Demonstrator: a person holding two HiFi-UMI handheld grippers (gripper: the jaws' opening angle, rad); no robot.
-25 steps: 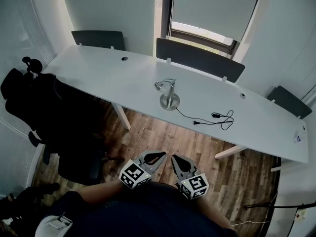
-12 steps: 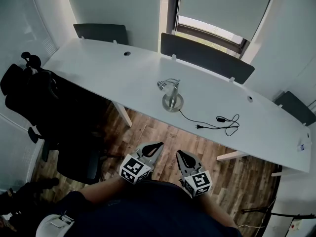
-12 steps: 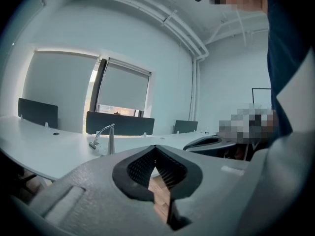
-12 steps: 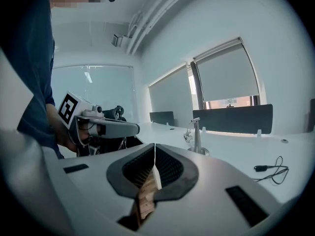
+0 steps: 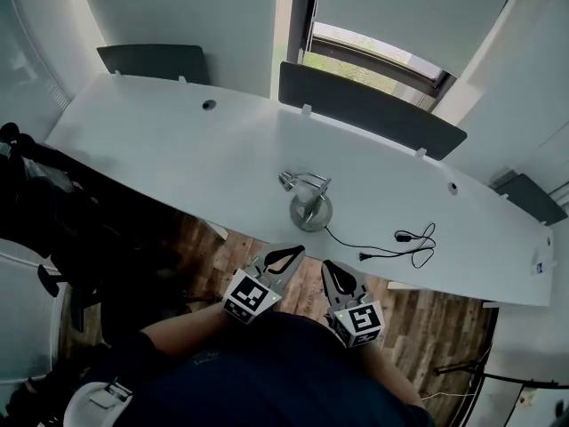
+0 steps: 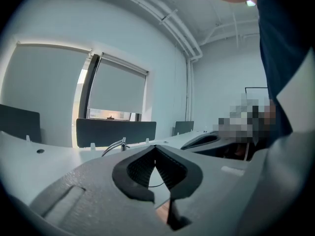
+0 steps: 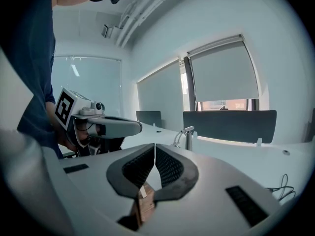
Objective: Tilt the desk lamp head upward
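A small silver desk lamp [image 5: 309, 205] stands on a round base near the front edge of the long white desk [image 5: 178, 140]. Its head [image 5: 286, 181] hangs low to the left. The lamp also shows as a thin curved arm in the left gripper view [image 6: 115, 145] and upright in the right gripper view [image 7: 186, 136]. My left gripper [image 5: 291, 253] and right gripper [image 5: 332, 269] are held close to my body, short of the desk edge. Both are shut with nothing between the jaws.
A black power cable with a plug [image 5: 400, 243] trails right from the lamp base. Dark divider panels [image 5: 369, 109] stand along the desk's far edge. A black office chair [image 5: 53, 212] sits at the left. Wood floor lies under the desk.
The desk and lamp have come closer beneath me, with the lamp now just ahead of both grippers. The grippers have stayed shut at my waist.
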